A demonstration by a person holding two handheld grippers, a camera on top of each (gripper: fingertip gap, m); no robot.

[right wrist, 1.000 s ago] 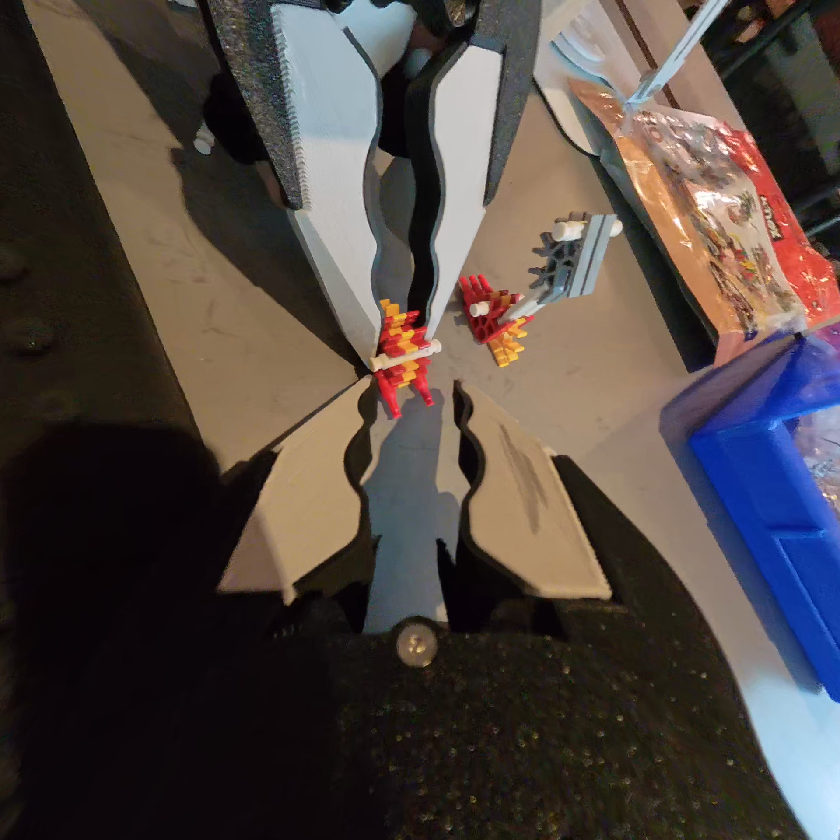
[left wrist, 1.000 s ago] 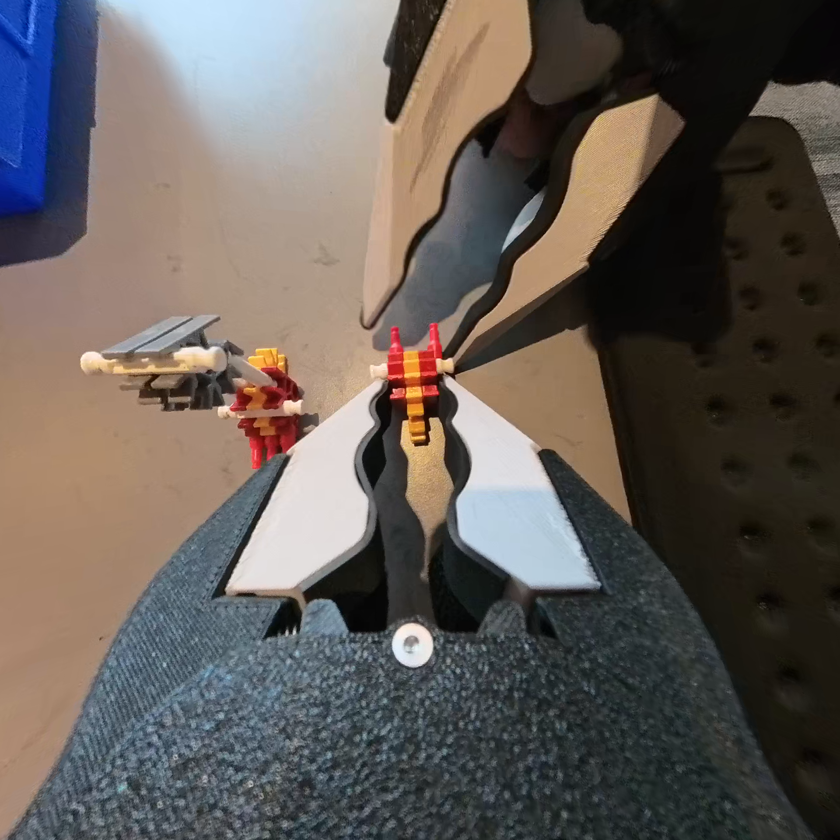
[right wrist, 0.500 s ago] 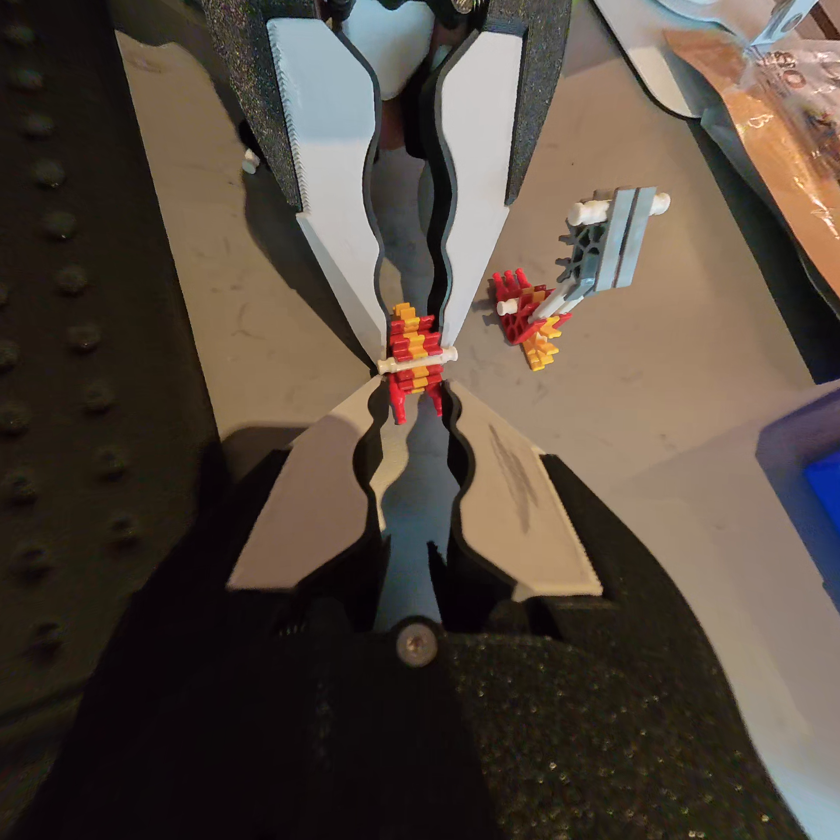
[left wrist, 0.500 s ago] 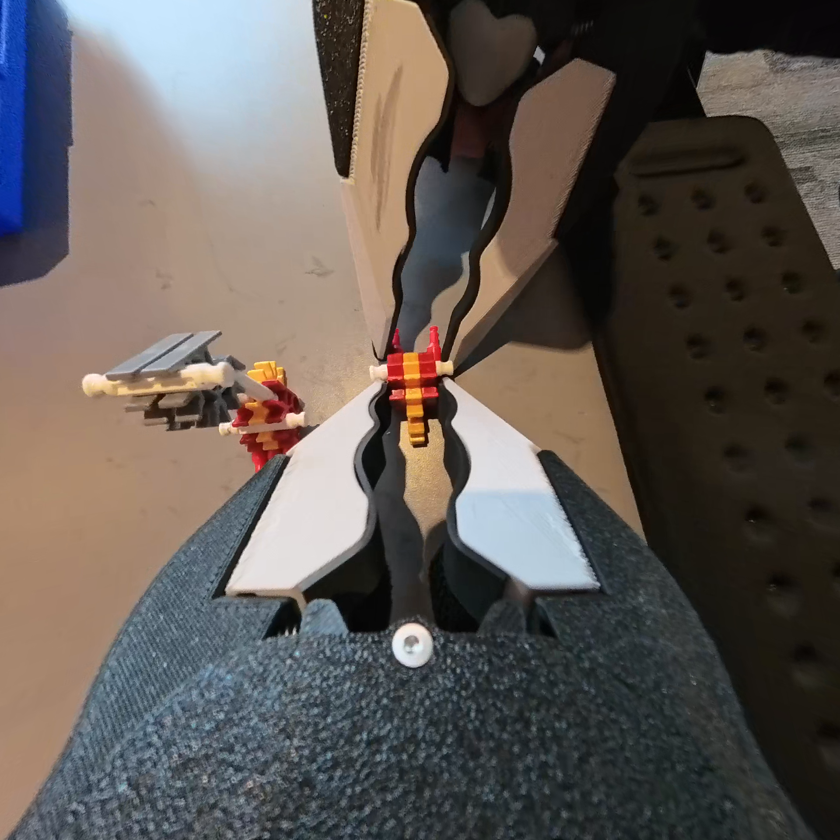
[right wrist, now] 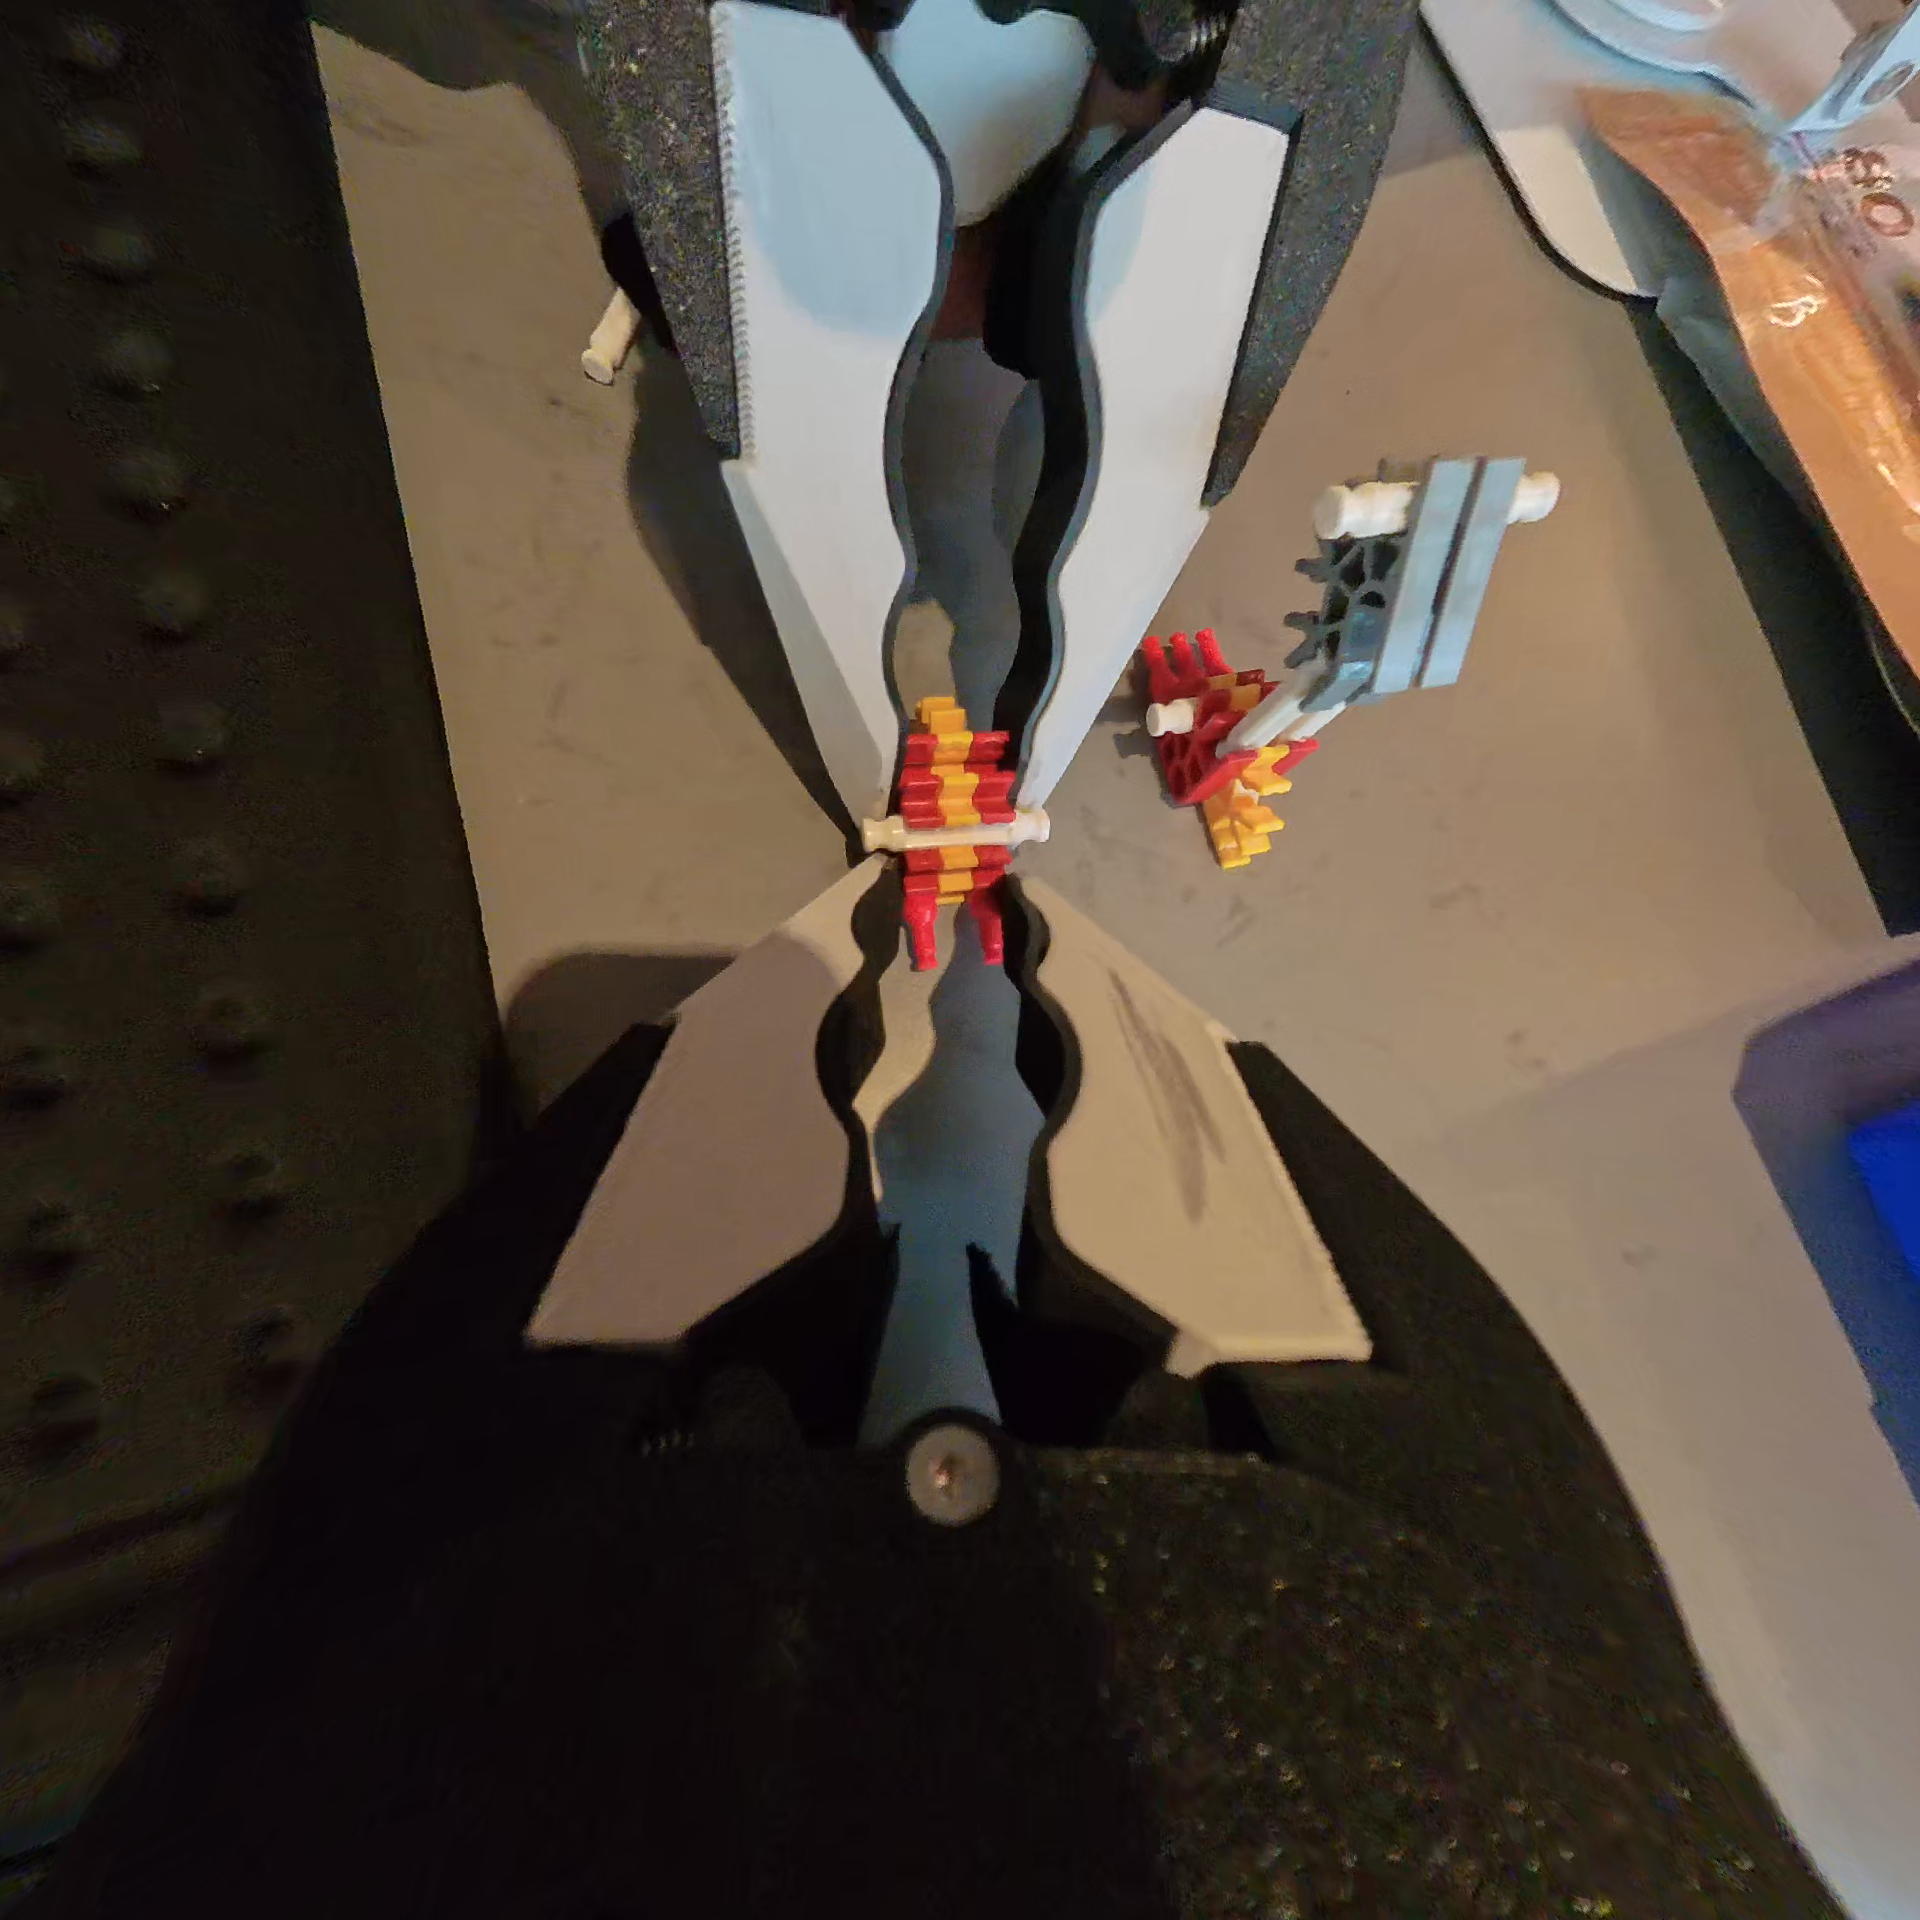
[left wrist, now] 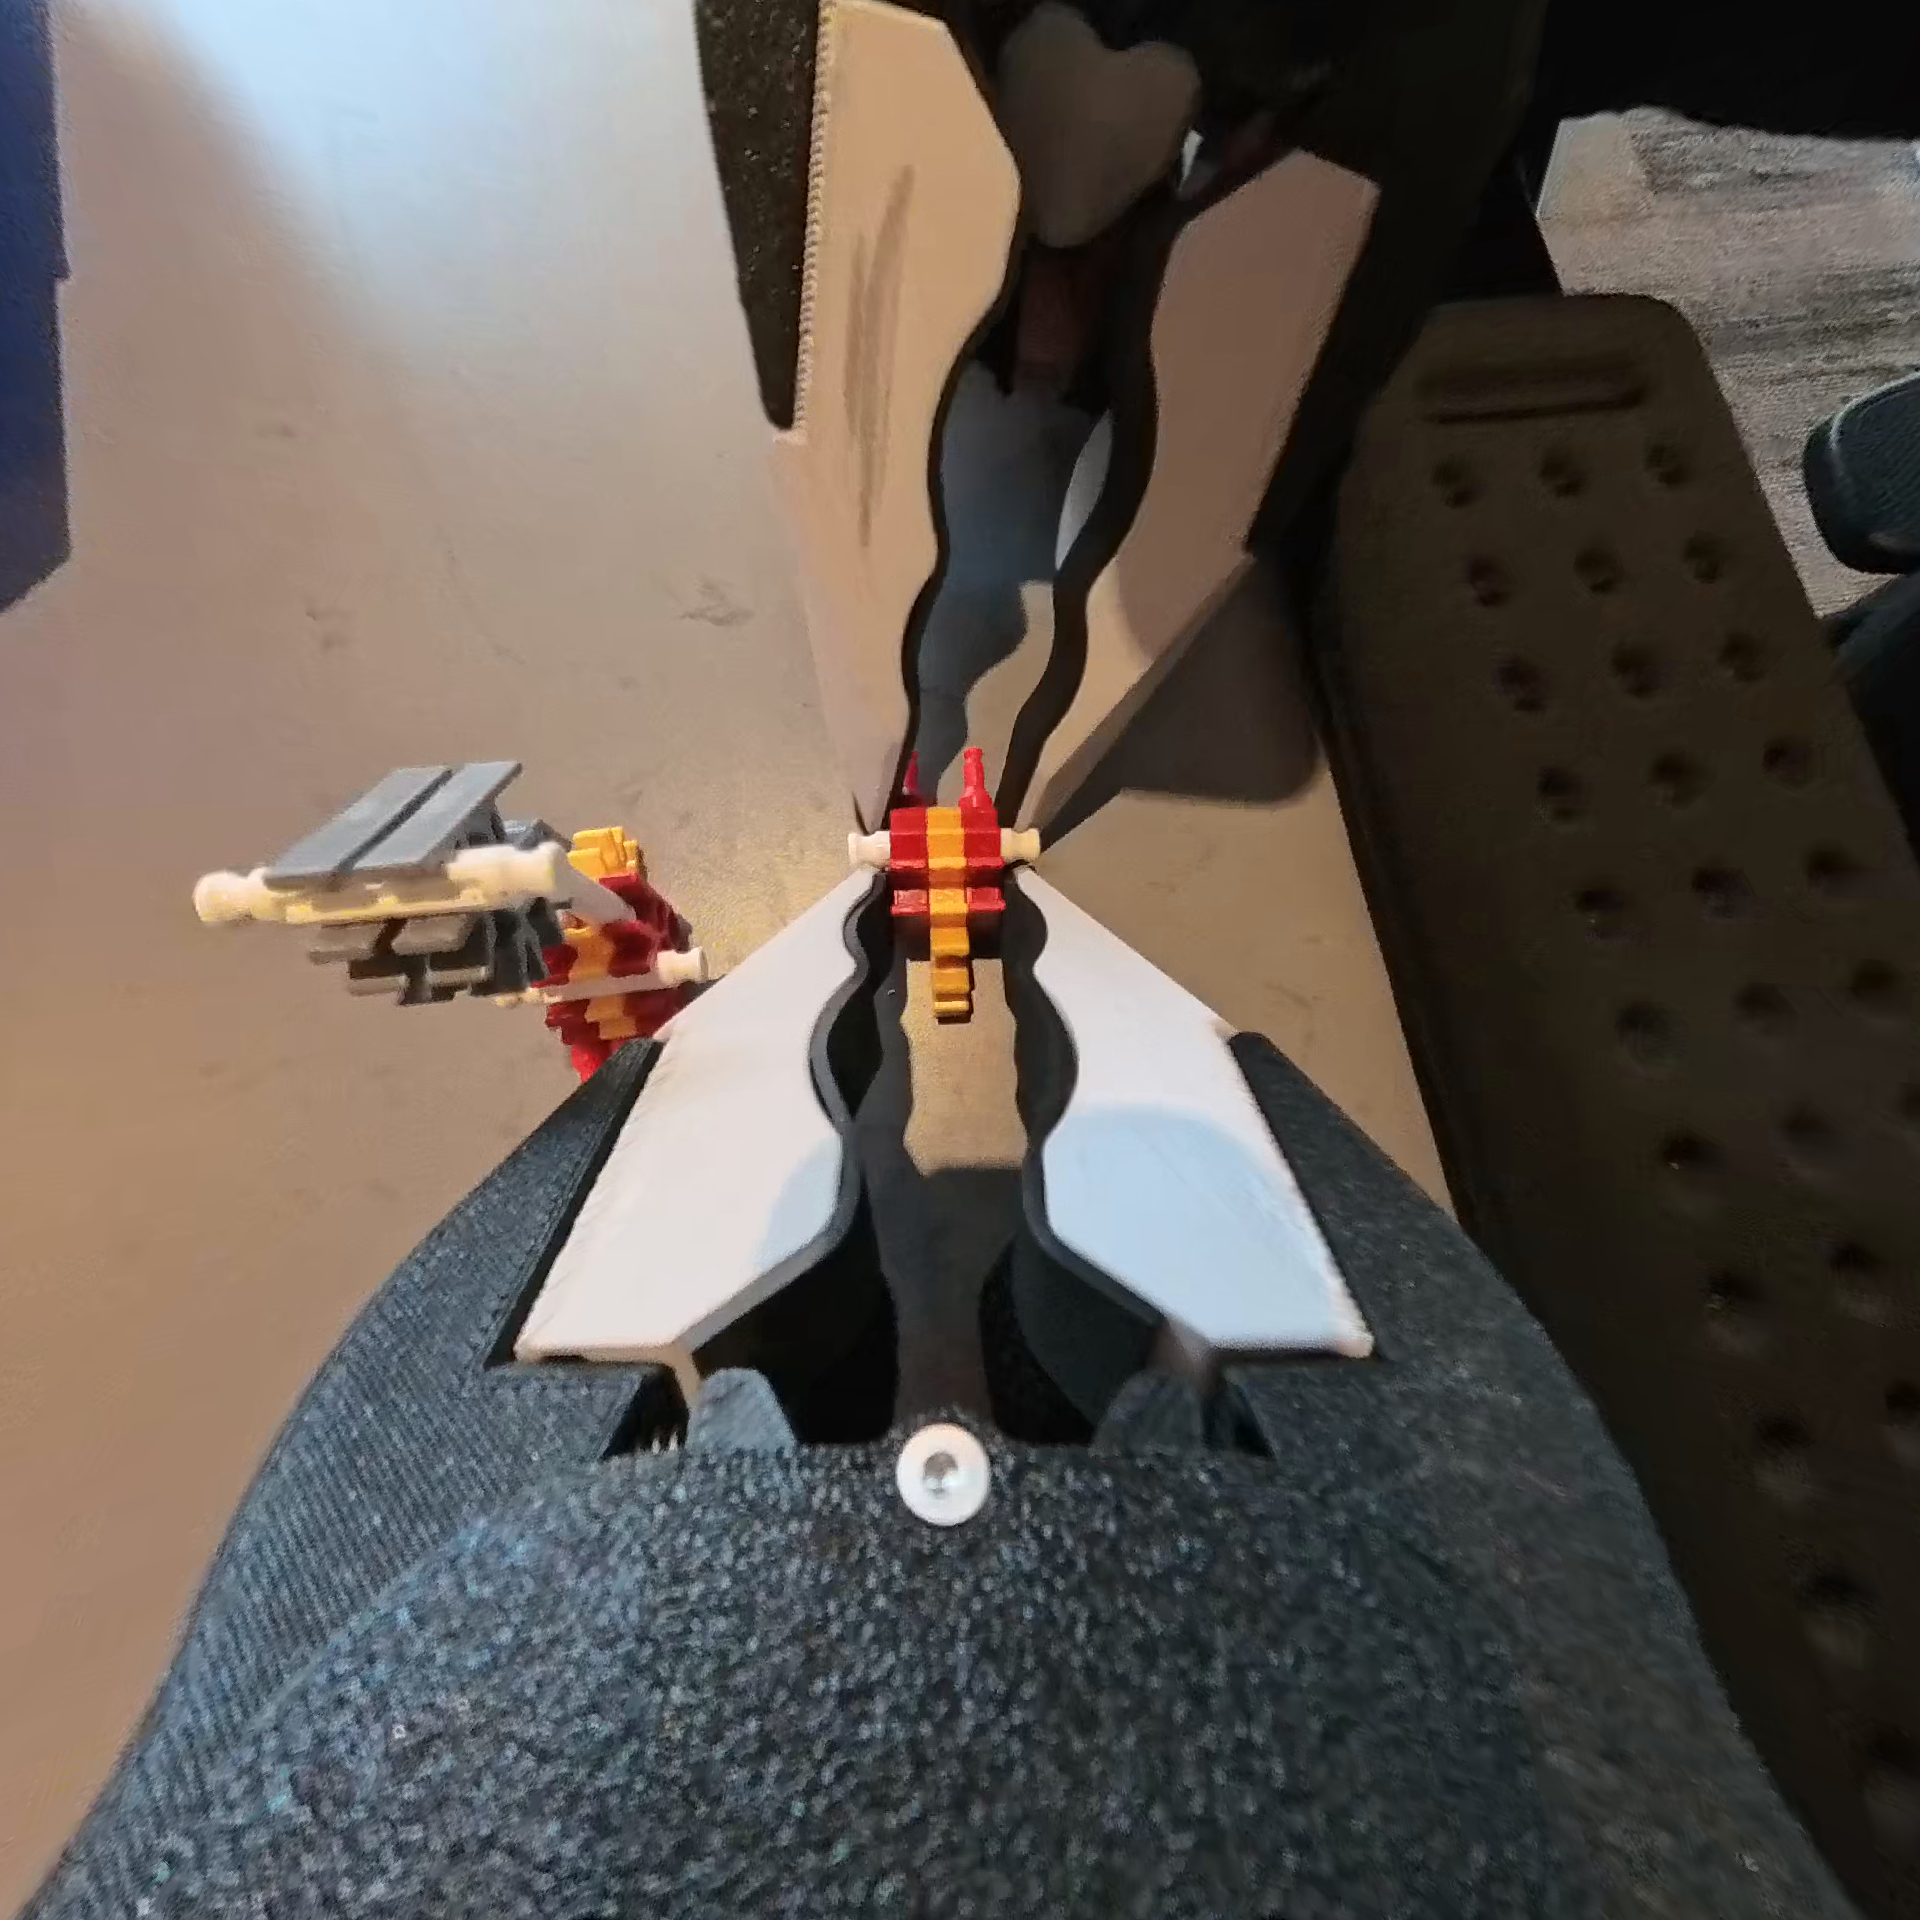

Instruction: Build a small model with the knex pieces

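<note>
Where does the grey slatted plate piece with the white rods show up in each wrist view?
Left wrist view: the grey slatted plate piece sits at mid-left, on the table beside a loose red-and-yellow toothed brick cluster.
Right wrist view: it sits at upper right, right of the far gripper.
Shared landmark: the red-and-yellow brick stack with a white pin, pinched between both pairs of jaws at centre.
</note>
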